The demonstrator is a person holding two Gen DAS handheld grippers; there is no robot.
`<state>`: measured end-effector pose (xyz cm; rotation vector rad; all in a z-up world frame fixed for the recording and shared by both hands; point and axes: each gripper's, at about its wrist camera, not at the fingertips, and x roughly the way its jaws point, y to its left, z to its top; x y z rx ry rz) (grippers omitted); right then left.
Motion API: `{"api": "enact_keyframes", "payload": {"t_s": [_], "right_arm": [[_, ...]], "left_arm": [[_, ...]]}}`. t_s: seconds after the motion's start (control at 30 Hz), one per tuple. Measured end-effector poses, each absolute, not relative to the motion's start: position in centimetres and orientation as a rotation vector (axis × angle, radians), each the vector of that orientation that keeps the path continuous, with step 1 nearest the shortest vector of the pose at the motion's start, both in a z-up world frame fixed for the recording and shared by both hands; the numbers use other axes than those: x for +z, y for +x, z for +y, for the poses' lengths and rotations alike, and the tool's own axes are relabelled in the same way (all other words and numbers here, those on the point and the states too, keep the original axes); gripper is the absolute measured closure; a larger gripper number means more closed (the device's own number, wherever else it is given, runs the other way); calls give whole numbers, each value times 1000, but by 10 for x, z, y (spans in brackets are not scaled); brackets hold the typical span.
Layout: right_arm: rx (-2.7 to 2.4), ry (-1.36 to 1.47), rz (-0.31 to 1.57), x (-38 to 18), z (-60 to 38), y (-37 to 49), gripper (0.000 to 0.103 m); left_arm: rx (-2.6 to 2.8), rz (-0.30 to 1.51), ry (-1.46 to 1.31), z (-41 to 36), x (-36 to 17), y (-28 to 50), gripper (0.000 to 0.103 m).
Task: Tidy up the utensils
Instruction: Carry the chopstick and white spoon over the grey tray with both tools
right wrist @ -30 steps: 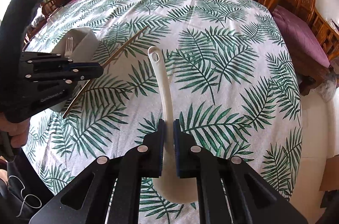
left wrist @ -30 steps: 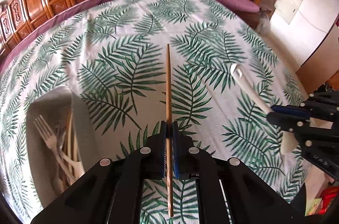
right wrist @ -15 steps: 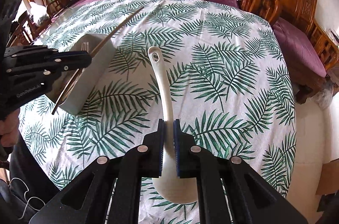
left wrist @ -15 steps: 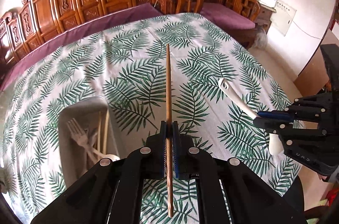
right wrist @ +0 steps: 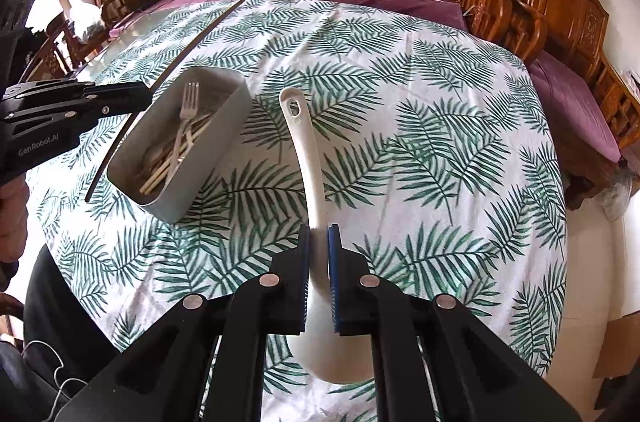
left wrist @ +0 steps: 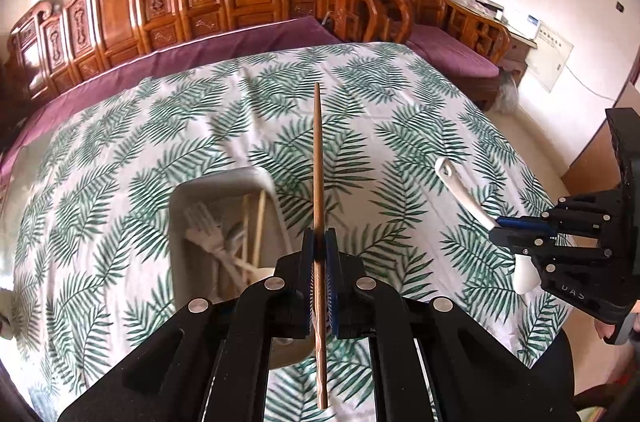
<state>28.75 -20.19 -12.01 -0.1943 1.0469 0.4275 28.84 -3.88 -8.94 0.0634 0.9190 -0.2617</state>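
The left gripper (left wrist: 319, 254) was closed tight on a long brown wooden chopstick (left wrist: 317, 158), clamped nearer its lower end so that most of the stick ran forward beyond the jaws and a short tail hung behind them; the right gripper (right wrist: 318, 254) was closed on the neck of a white plastic rice paddle (right wrist: 305, 158), its handle reaching ahead of the jaws and its broad blade lying below and behind them; both utensils were held above the palm-leaf tablecloth (right wrist: 420, 126), touching nothing else. The pale grey rectangular utensil tray (left wrist: 178, 222), already holding a white fork (right wrist: 188, 110) and several pale chopsticks (right wrist: 176, 158), sat just left of and below the left jaws, and well to the left ahead of the right jaws. The risks, as I judged them: the chopstick, gripped off-centre, could pivot in the pads and strike the tray's near rim instead of dropping inside; the smooth, curved paddle could slip if the grip loosened early; both grippers converging on one tray could collide.
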Motion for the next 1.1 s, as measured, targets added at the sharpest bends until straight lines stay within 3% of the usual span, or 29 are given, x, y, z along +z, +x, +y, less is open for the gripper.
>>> {"api": "enact_keyframes", "payload": {"t_s": [1.1], "right_arm": [[510, -253, 1050, -117, -111, 323, 93]], "left_arm": [[-193, 1037, -57, 43, -161, 329, 98]]}}
